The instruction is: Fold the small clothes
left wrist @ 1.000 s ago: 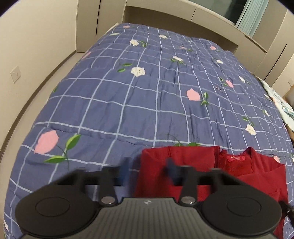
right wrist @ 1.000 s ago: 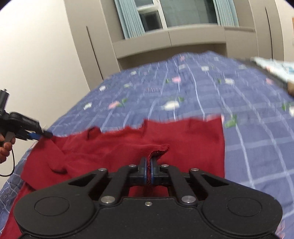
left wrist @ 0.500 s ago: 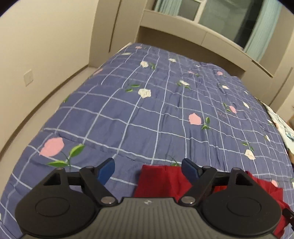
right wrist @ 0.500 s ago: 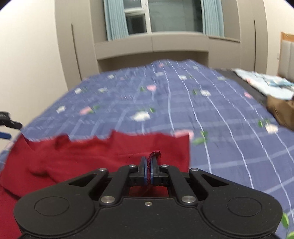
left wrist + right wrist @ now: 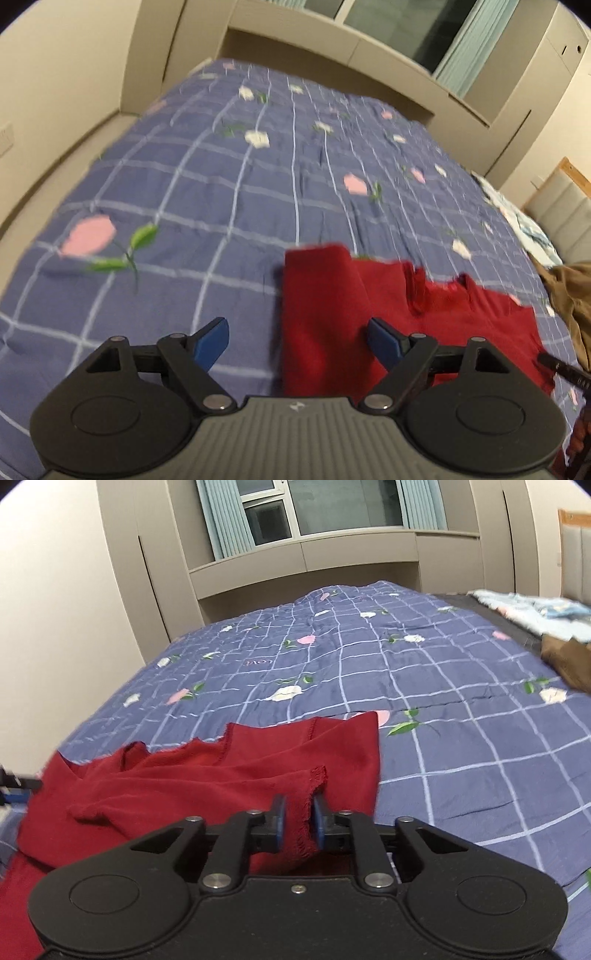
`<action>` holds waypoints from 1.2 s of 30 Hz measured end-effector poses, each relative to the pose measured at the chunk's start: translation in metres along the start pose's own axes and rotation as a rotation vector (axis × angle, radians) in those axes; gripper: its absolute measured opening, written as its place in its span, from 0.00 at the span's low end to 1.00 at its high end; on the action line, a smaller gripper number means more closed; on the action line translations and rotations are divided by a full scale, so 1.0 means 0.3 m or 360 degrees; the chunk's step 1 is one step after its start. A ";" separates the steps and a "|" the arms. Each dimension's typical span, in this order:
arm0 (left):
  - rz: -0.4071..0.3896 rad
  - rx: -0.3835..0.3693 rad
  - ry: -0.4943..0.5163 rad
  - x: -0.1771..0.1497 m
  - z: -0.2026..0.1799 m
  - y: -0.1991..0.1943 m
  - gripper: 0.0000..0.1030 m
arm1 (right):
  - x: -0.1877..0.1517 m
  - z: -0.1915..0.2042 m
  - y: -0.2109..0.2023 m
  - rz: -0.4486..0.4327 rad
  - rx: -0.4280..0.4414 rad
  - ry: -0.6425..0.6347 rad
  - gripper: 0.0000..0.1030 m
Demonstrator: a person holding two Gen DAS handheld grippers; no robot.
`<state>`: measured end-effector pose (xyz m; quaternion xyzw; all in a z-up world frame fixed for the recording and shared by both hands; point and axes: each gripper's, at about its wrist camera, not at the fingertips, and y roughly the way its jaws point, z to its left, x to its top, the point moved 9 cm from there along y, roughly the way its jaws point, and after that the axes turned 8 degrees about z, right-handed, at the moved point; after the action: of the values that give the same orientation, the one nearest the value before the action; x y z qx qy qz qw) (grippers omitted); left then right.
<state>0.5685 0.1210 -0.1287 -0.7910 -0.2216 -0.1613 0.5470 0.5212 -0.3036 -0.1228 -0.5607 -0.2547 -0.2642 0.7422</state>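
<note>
Red garment (image 5: 207, 786) lies crumpled on the bed's blue checked quilt (image 5: 443, 709). My left tool (image 5: 297, 341) gapes wide above it, gripping nothing. My right tool (image 5: 298, 821), narrow, has just been opening; hem between its pads.

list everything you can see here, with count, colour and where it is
garment: 1, red, on the quilt at its near edge, partly folded
quilt: 1, blue, white grid with pink and white flowers, covers the bed
brown cloth: 1, brown, far right on the bed
pale fabric: 1 heap, light blue and white, far right behind the brown cloth
cabinets: beige, along the far wall under the window
curtains: 2, pale blue-green, either side of the window
left gripper: 1, black with blue fingers, open wide over the garment's left edge
right gripper: 1, black with blue fingers, has just been opening, garment hem between them, pads not pressing
</note>
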 end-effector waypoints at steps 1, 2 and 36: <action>0.0010 0.0015 0.0004 -0.009 0.000 0.007 0.80 | 0.001 -0.001 0.002 0.0005 0.0020 0.0022 0.25; 0.0015 0.0031 0.0003 -0.013 0.002 0.014 0.68 | 0.004 -0.001 0.006 0.0012 0.0035 0.0037 0.26; -0.0194 0.0385 -0.0207 0.099 0.030 0.096 0.20 | 0.073 0.048 0.023 -0.0124 -0.0180 -0.0214 0.02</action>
<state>0.6089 0.1258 -0.1399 -0.7130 -0.3221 -0.1147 0.6121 0.5406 -0.2903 -0.1092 -0.6079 -0.3103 -0.2687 0.6797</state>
